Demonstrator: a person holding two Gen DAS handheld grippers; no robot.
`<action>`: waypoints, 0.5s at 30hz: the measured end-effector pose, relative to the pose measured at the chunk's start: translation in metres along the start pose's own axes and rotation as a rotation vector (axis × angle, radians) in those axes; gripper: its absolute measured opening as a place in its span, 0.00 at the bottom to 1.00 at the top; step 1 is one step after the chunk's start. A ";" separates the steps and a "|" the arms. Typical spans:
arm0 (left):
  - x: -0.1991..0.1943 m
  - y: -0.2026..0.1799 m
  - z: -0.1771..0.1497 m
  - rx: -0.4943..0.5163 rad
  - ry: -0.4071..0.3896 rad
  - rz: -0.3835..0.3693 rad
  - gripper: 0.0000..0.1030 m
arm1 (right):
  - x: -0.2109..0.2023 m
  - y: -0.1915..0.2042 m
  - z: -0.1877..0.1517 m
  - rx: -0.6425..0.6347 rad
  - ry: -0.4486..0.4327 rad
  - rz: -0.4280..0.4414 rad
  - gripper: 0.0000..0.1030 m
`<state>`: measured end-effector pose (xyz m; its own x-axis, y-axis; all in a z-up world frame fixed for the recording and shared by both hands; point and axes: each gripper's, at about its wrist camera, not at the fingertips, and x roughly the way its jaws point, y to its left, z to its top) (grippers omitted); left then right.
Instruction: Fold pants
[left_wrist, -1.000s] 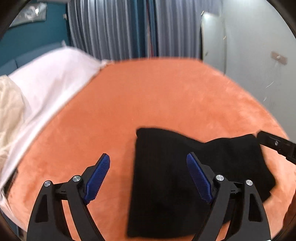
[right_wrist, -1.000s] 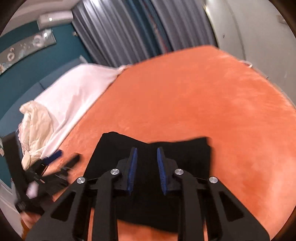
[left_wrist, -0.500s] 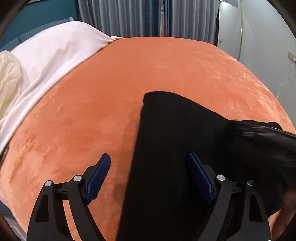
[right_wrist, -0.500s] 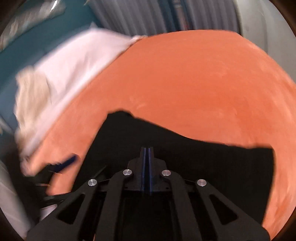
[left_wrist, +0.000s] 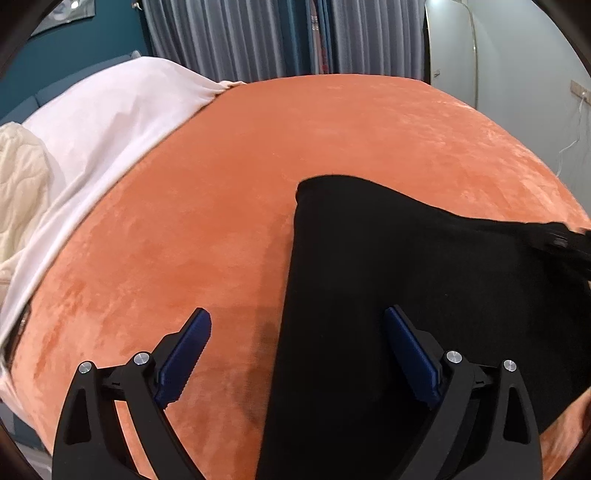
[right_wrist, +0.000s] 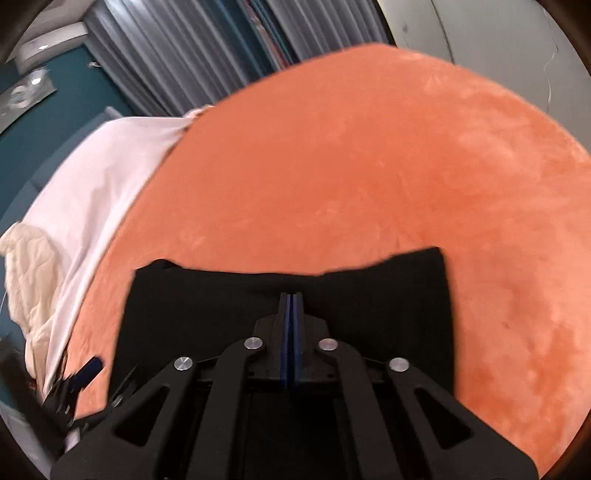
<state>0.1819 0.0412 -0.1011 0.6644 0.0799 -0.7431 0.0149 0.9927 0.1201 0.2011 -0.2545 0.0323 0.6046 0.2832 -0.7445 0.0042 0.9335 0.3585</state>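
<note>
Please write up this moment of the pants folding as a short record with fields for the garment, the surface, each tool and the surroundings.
garment: black fabric pants, folded, lying flat
surface: orange plush bed cover
left tool: jaws wide apart and just been opening, straddling the pants' left edge, one pad over the cover, one over the fabric, nothing gripped
right tool: blue pads together over the pants; fabric between them cannot be told
surroundings: white sheet, cream quilt, grey curtains

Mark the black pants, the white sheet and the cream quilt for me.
black pants (left_wrist: 406, 266), left wrist view, middle of the folded cloth.
white sheet (left_wrist: 110, 122), left wrist view, its flat upper part beside the orange cover.
cream quilt (left_wrist: 18, 192), left wrist view, its stitched surface at the left edge.
</note>
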 end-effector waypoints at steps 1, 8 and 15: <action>0.002 -0.002 0.001 0.002 0.001 -0.002 0.91 | -0.008 0.003 -0.008 -0.034 0.006 0.003 0.02; 0.000 -0.003 0.000 -0.003 0.009 0.001 0.91 | -0.050 -0.021 -0.048 0.001 -0.083 -0.088 0.04; -0.012 -0.002 0.000 -0.006 0.004 -0.003 0.91 | -0.069 -0.052 -0.079 0.013 -0.055 -0.056 0.00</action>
<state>0.1740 0.0382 -0.0926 0.6614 0.0775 -0.7460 0.0124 0.9934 0.1142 0.0968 -0.3053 0.0207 0.6456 0.2183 -0.7318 0.0489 0.9445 0.3248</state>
